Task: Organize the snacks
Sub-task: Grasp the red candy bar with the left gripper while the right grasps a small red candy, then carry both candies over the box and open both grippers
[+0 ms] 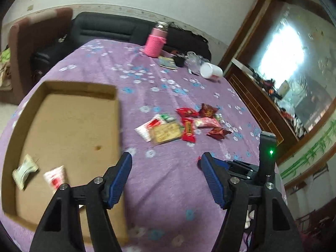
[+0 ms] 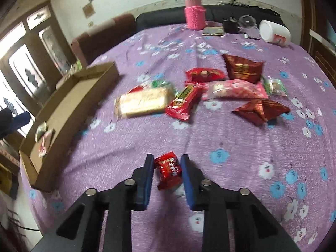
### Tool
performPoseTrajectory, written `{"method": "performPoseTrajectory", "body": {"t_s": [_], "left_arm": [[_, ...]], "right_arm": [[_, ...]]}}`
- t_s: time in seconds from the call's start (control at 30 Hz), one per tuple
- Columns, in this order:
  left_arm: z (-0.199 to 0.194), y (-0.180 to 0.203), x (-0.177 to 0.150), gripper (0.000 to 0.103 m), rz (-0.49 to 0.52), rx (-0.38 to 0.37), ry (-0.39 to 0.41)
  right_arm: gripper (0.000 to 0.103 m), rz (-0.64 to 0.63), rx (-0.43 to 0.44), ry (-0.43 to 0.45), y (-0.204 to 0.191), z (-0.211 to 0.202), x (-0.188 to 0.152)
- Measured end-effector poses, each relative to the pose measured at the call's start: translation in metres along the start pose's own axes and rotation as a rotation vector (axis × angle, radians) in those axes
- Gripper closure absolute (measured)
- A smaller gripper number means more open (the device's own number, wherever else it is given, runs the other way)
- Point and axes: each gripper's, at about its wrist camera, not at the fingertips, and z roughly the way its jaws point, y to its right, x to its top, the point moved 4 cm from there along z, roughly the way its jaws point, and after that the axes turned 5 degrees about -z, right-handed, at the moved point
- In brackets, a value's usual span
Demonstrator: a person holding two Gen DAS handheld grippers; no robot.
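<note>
— Nearest to me, what's in the right hand-held gripper [image 2: 166, 169]?

— Small red candy [image 2: 169, 172], sitting between its blue pads [image 2: 147, 180]. They look closed on the wrapper, though blur makes the contact hard to judge.

— And your left hand-held gripper [image 1: 164, 161]?

— Jaws apart, nothing between them, hanging over the purple flowered cloth [image 1: 168, 189] on the counter.

— Where are the snacks?

— Most lie in a loose pile [image 1: 184, 126] mid-counter. Two packets [image 1: 40, 176] are in the cardboard box [image 1: 69, 126] just left of my left gripper.
</note>
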Motion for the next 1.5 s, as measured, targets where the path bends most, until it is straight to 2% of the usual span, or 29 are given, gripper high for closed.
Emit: {"method": "performPoseTrajectory", "body": {"t_s": [0.2, 0.3, 0.5, 0.57, 0.63, 0.67, 0.8, 0.9, 1.03, 1.17, 1.23, 1.33, 1.37, 1.43, 1.5], "left_arm": [[0.074, 0.051, 0.016, 0.036, 0.098, -0.010, -0.094], [0.120, 0.069, 0.022, 0.036, 0.141, 0.011, -0.143], [0.183, 0.078, 0.035, 0.047, 0.209, 0.097, -0.186], [0.195, 0.080, 0.033, 0.060, 0.254, 0.133, -0.202], [0.206, 0.084, 0.029, 0.084, 0.311, 0.158, -0.226], [0.210, 0.085, 0.025, 0.085, 0.348, 0.184, -0.232], [0.207, 0.086, 0.019, 0.085, 0.386, 0.213, -0.224], [0.197, 0.082, 0.020, 0.085, 0.355, 0.200, -0.212], [0.165, 0.075, 0.023, 0.085, 0.273, 0.132, -0.174], [0.115, 0.067, 0.022, 0.085, 0.209, 0.059, -0.117], [0.094, 0.062, 0.020, 0.085, 0.178, 0.029, -0.092], [0.063, 0.045, 0.019, 0.085, 0.099, -0.005, -0.043], [0.054, 0.037, 0.018, 0.085, 0.064, -0.017, -0.031], [0.037, 0.020, 0.018, 0.084, 0.028, -0.004, -0.004], [0.017, -0.003, 0.017, 0.084, -0.004, 0.021, 0.026]], "right_arm": [[0.083, 0.108, -0.064, 0.077, 0.048, -0.023, -0.006], [0.083, 0.183, -0.025, 0.077, 0.062, -0.022, -0.007], [0.082, 0.267, 0.033, 0.063, 0.078, -0.016, -0.007], [0.082, 0.270, 0.040, 0.059, 0.078, -0.016, -0.007], [0.082, 0.268, 0.043, 0.054, 0.077, -0.015, -0.007], [0.081, 0.271, 0.043, 0.048, 0.077, -0.014, -0.008], [0.078, 0.291, 0.074, 0.048, 0.080, -0.013, -0.007], [0.073, 0.293, 0.092, 0.052, 0.080, -0.013, -0.007], [0.064, 0.297, 0.128, 0.050, 0.081, -0.013, -0.007], [0.064, 0.358, 0.179, 0.044, 0.089, -0.013, -0.009], [0.064, 0.311, 0.121, 0.037, 0.082, -0.013, -0.007], [0.064, 0.168, -0.034, 0.015, 0.061, -0.008, -0.002], [0.066, 0.122, -0.083, 0.007, 0.054, -0.006, -0.001], [0.081, 0.038, -0.182, -0.009, 0.044, -0.001, 0.000], [0.082, 0.022, -0.186, -0.018, 0.042, -0.001, 0.000]]}}
